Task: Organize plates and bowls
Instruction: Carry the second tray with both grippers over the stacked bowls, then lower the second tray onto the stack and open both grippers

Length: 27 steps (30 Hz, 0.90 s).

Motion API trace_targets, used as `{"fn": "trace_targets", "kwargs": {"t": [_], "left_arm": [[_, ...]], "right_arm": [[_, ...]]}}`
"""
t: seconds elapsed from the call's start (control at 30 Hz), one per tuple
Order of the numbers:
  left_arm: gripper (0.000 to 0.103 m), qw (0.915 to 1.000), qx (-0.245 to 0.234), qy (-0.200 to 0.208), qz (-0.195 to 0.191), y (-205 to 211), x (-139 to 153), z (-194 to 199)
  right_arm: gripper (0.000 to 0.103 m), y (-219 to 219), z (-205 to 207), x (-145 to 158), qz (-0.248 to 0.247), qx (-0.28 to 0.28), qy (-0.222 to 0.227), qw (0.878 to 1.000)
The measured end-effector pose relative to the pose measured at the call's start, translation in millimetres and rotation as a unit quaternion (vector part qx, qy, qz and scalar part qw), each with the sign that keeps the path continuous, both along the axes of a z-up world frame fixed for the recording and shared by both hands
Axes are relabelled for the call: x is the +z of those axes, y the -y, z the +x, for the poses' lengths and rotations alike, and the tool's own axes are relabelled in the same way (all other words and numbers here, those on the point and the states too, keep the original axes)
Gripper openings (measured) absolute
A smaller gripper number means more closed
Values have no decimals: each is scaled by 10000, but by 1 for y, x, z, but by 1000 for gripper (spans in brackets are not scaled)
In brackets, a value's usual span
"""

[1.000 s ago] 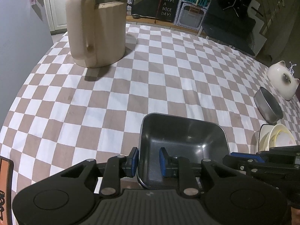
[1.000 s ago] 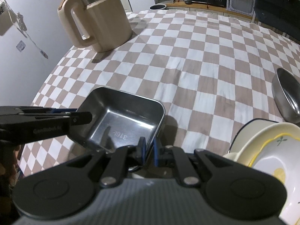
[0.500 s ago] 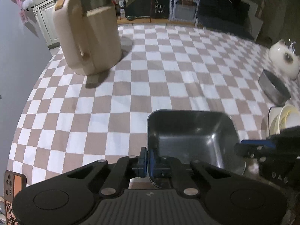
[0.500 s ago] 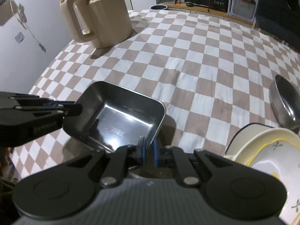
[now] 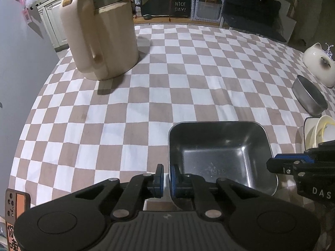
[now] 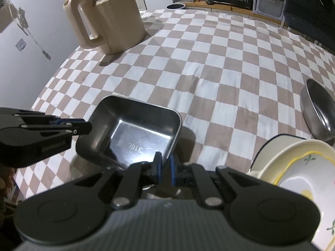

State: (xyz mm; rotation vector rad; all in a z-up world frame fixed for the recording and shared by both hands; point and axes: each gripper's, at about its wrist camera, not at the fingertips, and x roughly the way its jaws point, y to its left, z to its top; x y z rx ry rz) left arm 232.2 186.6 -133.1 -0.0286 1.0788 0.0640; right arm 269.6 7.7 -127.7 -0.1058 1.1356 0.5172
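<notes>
A square steel tray (image 5: pixel 219 146) (image 6: pixel 136 129) hangs tilted just above the checked tablecloth (image 5: pixel 167 83). My right gripper (image 6: pixel 164 165) is shut on its near rim; the left wrist view shows it at the tray's right side (image 5: pixel 272 164). My left gripper (image 5: pixel 166 175) straddles the tray's left wall. Its jaws are opening: the inner pad lies against the wall and the outer pad stands a little off it. In the right wrist view its tip (image 6: pixel 88 126) sits at the tray's left corner.
A round steel bowl (image 5: pixel 309 98) (image 6: pixel 318 113) and stacked cream plates (image 5: pixel 318 131) (image 6: pixel 293 167) sit to the right. A tall beige jug (image 5: pixel 104 35) (image 6: pixel 108 16) stands far left, with a white cat-shaped pot (image 5: pixel 318 67) far right. A phone (image 5: pixel 14 209) lies at the near left edge.
The left gripper closed on the tray's left wall, then eased off, so a gap shows beside its outer pad. The right gripper stays clamped on the rim.
</notes>
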Motion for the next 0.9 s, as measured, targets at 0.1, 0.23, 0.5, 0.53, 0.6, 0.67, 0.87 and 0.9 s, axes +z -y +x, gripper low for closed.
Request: {"fn": "trace_targets", "kwargs": {"t": [0.1,0.23,0.5,0.53,0.6,0.67,0.87,0.9], "left_arm": [[15,10000,26,-7,-29,-2,-1,0],[17,10000,50,-3,-77,-5,-1,0],[20,9999,65,-1,-112,-7,-2,0],[20,9999,69,-2,-121,-7,-2,-1],[21,9999,80,-10,-138,-8,-2,-1],[21,9999,87,-28,-137,-8,-2,-1],[20,9999,76,-51,-82,-6,0,-1],[20,9999,62,-58,-83,-5,1,-2]], "right_arm": [[14,0,2,-2,36,-93,-81,9999],[14,2,4,-4,99,-144,-151,9997],[14,2,6,-8,189,-189,-234,9994],[14,2,7,-9,206,-204,-255,9993],[14,2,7,-10,223,-224,-278,9991],[14,0,8,-11,211,-227,-280,9991],[16,2,9,-11,297,-381,-356,9982],[16,2,9,-10,309,-399,-347,9981]]}}
